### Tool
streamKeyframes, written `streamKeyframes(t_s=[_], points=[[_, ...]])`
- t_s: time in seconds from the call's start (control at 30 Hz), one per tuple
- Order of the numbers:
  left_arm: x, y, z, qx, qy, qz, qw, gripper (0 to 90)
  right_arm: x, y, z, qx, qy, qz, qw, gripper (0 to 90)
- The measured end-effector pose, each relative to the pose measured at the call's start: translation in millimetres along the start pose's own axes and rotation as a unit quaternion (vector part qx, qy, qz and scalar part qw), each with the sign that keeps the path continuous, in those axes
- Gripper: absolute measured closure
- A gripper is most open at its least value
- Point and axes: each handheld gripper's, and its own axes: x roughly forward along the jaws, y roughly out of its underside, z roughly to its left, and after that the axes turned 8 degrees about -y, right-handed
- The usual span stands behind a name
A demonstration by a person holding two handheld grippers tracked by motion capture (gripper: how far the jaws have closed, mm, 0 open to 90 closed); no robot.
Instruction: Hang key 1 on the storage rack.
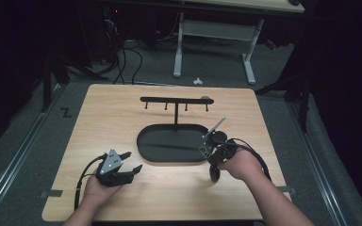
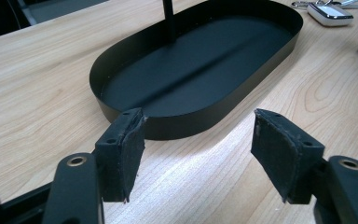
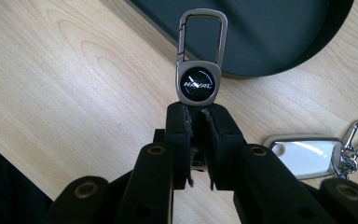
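Jaws of the right gripper (image 3: 196, 116) are clenched on a key fob (image 3: 198, 74) with a metal carabiner clip, holding it up off the tabletop (image 3: 74, 84) just beside the near right edge of the black oval tray (image 1: 172, 142). A second, white key fob (image 3: 307, 156) lies flat on the wood close by. Over on the left side, the left gripper (image 2: 198, 154) has its jaws spread wide and released, gripping nothing, aimed at the tray's rim.
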Motion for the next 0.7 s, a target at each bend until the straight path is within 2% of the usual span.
streamKeyframes(t_s=[0.17, 0.27, 0.4, 0.7], points=[[-0.4, 0.1, -1.1, 0.007, 0.000, 0.003, 1.0000, 34.9, -4.4, -4.3, -0.1, -0.004, 0.003, 0.001, 1.0000, 80.7], [-0.3, -0.1, -0.3, -0.002, 0.004, 0.002, 1.0000, 34.9, -7.5, -6.5, -1.0, -0.001, 0.002, -0.003, 1.0000, 80.7], [-2.5, -0.5, -0.7, 0.000, 0.002, -0.004, 1.0000, 34.8, -12.2, -9.8, -1.5, -0.001, 0.005, -0.005, 1.0000, 80.7], [-1.6, -0.4, 0.2, -0.001, 0.002, -0.002, 1.0000, 34.6, -20.8, -16.4, -3.6, -0.004, 0.011, -0.015, 0.9998, 80.7]])
